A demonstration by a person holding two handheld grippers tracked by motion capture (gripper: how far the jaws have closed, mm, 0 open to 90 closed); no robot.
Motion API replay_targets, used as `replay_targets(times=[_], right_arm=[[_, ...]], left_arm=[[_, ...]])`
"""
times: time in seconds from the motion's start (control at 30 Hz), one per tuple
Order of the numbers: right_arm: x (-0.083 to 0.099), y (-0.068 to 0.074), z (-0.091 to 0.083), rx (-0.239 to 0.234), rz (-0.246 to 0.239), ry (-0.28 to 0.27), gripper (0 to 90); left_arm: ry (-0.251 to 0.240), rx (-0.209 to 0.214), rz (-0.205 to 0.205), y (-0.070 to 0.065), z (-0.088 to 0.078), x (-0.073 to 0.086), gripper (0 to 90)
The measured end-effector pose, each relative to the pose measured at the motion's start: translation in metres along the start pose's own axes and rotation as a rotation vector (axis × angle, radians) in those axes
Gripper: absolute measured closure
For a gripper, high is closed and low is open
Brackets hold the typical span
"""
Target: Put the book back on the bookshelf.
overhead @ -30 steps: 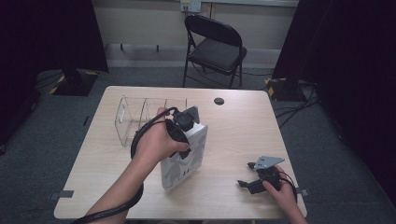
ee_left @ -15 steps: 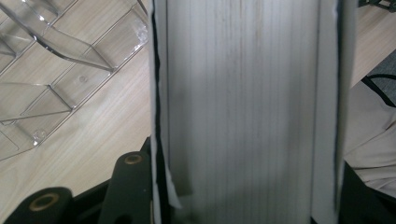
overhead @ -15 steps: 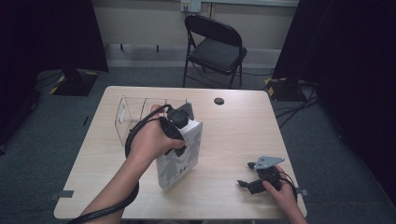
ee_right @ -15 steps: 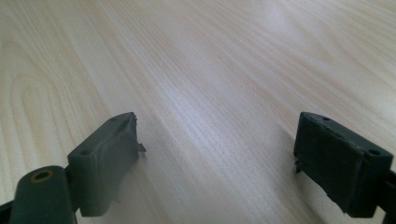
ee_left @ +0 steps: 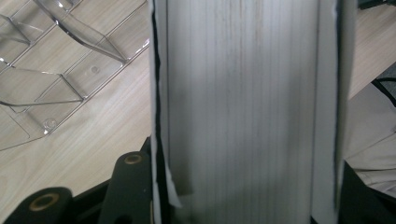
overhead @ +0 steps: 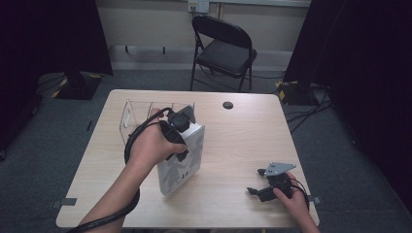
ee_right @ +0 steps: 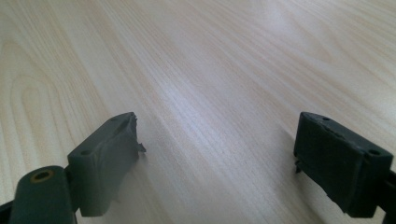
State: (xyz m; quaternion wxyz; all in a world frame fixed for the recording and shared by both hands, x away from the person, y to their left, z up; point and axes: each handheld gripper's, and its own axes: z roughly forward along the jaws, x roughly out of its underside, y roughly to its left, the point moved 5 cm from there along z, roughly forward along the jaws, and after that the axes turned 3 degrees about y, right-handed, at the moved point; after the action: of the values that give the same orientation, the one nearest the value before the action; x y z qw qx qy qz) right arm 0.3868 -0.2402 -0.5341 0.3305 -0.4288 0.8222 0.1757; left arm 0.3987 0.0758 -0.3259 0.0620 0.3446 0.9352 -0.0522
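Observation:
A thick white book with a grey-patterned cover stands on edge near the middle of the wooden table. My left gripper reaches over its top and is shut on it. In the left gripper view the page block sits between the two black jaws, with one finger pressed against the cover. A clear plastic divider rack stands just behind and to the left of the book. My right gripper rests on the table at the front right, open, with bare wood between its fingers.
A small black round disc lies near the table's far edge. A black folding chair stands behind the table. The rack's clear partitions lie close to the left of the book. Cables trail on the floor at the right.
My left hand and the book have shifted slightly toward the rack, and the book stands more upright. The right gripper has not moved.

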Motion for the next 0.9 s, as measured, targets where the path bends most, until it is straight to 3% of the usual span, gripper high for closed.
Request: replay_targets(times=[0.5, 0.9], right_arm=[[0.0, 0.0, 0.0, -0.001, 0.0, 0.0, 12.9], [0.0, 0.0, 0.0, 0.002, 0.0, 0.001, 13.0]], left_arm=[[0.008, -0.017, -0.021, 0.013, -0.001, 0.008, 53.2], [0.004, -0.009, -0.054, 0.022, -0.002, 0.014, 53.1]])
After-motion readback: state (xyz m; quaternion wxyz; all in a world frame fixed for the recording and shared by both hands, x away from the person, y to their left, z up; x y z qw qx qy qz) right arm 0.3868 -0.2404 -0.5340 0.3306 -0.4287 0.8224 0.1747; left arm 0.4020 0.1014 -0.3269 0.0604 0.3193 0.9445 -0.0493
